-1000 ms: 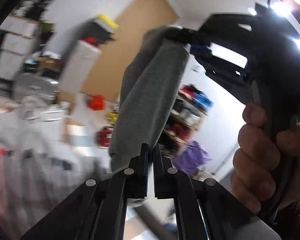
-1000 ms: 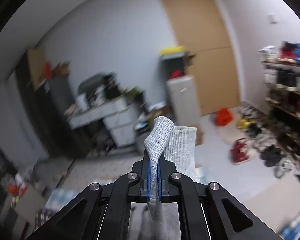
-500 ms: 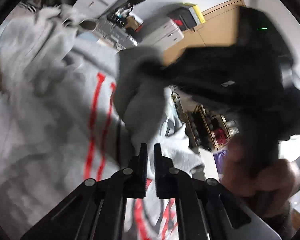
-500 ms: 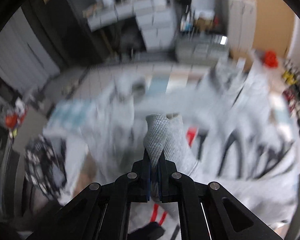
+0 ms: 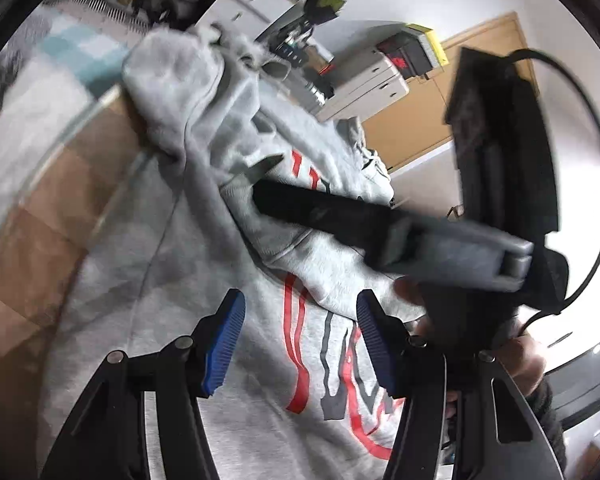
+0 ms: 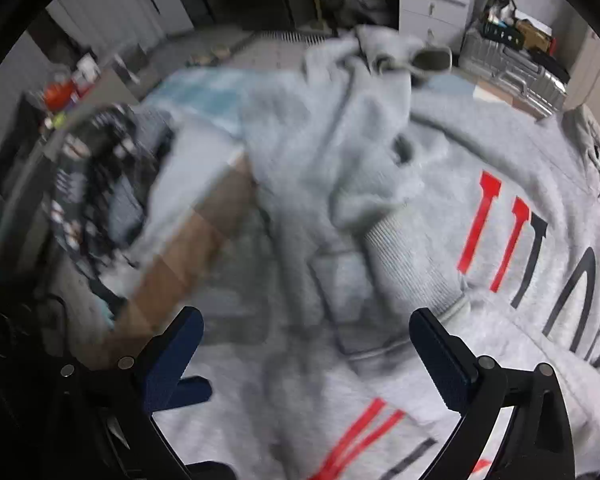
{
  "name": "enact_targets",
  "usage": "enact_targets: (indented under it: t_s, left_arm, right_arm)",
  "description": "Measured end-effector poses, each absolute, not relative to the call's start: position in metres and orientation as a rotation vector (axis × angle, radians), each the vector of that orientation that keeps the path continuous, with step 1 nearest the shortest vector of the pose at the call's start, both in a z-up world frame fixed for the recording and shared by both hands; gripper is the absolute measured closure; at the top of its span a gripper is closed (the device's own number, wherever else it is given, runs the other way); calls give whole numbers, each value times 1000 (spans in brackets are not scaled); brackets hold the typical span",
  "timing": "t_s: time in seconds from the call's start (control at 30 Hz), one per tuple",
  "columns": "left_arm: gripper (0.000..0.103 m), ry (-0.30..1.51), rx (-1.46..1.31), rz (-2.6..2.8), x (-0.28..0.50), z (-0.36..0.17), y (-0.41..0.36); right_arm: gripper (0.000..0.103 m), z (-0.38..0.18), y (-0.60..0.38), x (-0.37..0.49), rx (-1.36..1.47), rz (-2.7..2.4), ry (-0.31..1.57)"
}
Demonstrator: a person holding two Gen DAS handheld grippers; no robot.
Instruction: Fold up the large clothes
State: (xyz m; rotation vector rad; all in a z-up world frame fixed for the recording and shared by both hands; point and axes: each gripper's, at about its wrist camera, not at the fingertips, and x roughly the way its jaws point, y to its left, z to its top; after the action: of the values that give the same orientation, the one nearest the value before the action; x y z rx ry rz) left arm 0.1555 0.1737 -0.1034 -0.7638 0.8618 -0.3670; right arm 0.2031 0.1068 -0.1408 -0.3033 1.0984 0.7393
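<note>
Sweatshirt (image 6: pixel 380 208), grey w/ red & dark print, lies spread on wooden table (image 6: pixel 180 264), ribbed cuff (image 6: pixel 412 264) folded onto its front. Left gripper (image 5: pixel 300 318) & right gripper (image 6: pixel 306 334) above it, jaws just opened, nothing btwn them.

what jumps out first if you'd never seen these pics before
A big grey sweatshirt with red and dark lettering fills both views, spread over a wooden table, one ribbed-cuffed sleeve lying folded across its chest. Both grippers hang over it with jaws that have just been opening and nothing between them: the left gripper and the right gripper, whose black body cuts across the left wrist view.
</note>
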Motion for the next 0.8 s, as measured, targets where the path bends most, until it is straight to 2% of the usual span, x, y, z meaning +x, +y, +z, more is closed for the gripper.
enact_targets:
  t_s: [0.13, 0.23, 0.33, 0.47, 0.57, 0.63, 0.73, 0.8]
  left_arm:
    - [50, 832, -653, -347, 164, -92, 168]
    - [50, 845, -578, -341, 180, -84, 154]
    - [50, 866, -479, -338, 204, -79, 134]
    - [50, 927, -438, -286, 229, -87, 124]
    - [50, 957, -429, -225, 246, -98, 128]
    - [50, 1039, -493, -226, 260, -116, 131]
    - [50, 1159, -565, -193, 277, -146, 133]
    - [50, 1158, -601, -170, 281, -157, 137]
  right_arm:
    - [0, -90, 56, 202, -117, 715, 963]
    - [0, -57, -27, 199, 51, 640, 862]
    - [0, -43, -114, 188, 38, 457, 752]
    - [0, -73, -184, 183, -219, 267, 799]
    - [0, -108, -199, 185, -375, 221, 858]
    - [0, -128, -199, 192, -472, 158, 882]
    - [1, -152, -198, 216, -500, 157, 938]
    - [1, -154, -206, 235, -455, 131, 937]
